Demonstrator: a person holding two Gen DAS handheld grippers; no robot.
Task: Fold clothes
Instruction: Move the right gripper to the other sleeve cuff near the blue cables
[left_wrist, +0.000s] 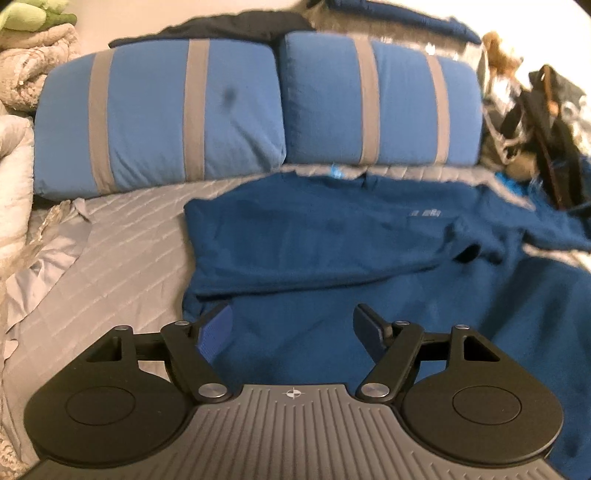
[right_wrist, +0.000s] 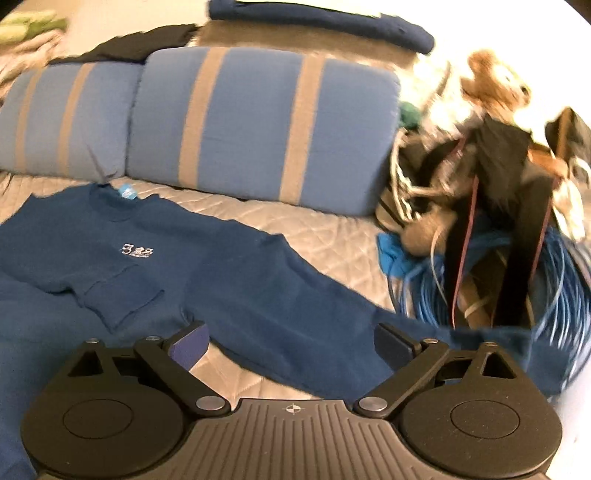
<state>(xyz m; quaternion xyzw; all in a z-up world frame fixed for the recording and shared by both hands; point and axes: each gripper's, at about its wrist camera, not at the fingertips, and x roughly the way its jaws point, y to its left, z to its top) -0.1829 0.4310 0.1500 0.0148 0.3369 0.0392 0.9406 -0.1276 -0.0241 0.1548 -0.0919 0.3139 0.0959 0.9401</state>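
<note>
Home bedroom: quilted bed (left_wrist: 122, 258), striped pillows (right_wrist: 258, 125).

The sweatshirt (right_wrist: 147, 266) lies spread on the quilt (right_wrist: 325, 236) at centre left of the right wrist view — two pillows (right_wrist: 258, 125) side by side behind it, a heap of cables and straps (right_wrist: 491, 258) at right, folded clothes (right_wrist: 321, 22) along the top edge.

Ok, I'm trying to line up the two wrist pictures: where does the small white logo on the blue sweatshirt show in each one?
Left wrist view: the white logo sits right of centre, about mid-height, on the blue sweatshirt.
Right wrist view: the logo sits left of centre, about mid-height, below the collar.
Shared landmark: the light blue neck tag at the collar, just before the striped pillows.
</note>
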